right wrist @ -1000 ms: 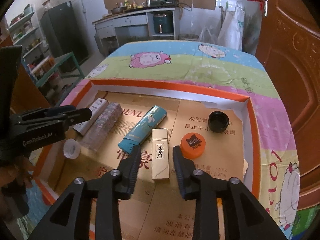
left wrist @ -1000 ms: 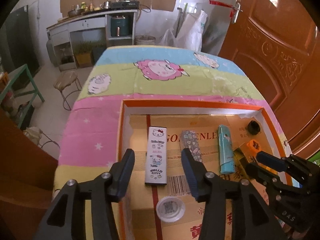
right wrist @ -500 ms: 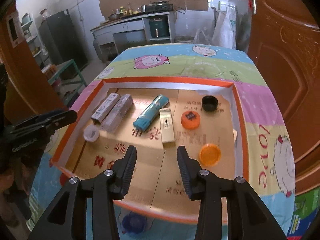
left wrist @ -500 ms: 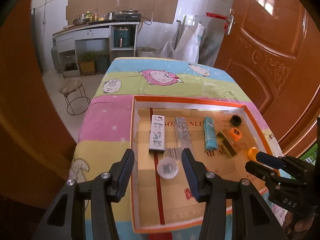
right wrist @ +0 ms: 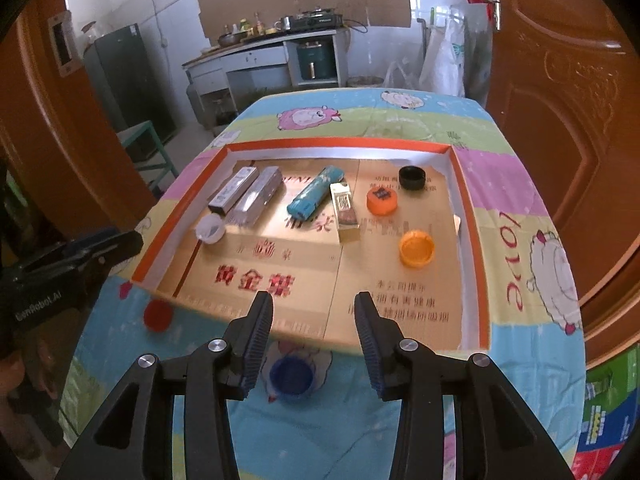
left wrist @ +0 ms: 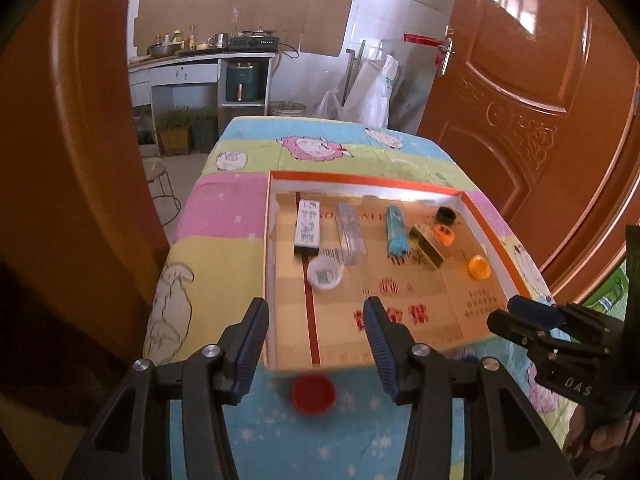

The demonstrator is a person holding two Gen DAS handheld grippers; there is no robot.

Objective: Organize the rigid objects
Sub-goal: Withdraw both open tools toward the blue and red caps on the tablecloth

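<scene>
Both hand-held grippers, left (left wrist: pixel 314 344) and right (right wrist: pixel 314 338), had pulled back open and empty from the tray (right wrist: pixel 472 216) (lighters and caps sorted inside); red cap (left wrist: pixel 313 393) and blue cap (right wrist: pixel 291 376) remained outside on the tabletop.

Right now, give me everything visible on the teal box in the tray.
The teal box is a slim, long rectangular carton, bright teal-blue with pale printing that looks like a figure, too small to read. It looks like glossy cardboard, closed and undamaged. It lies flat on the cardboard floor of the orange-rimmed tray, set diagonally in the right wrist view. The clear case lies apart on one side; the gold box sits close on the other, with contact unclear. Neither gripper is near it.
</scene>
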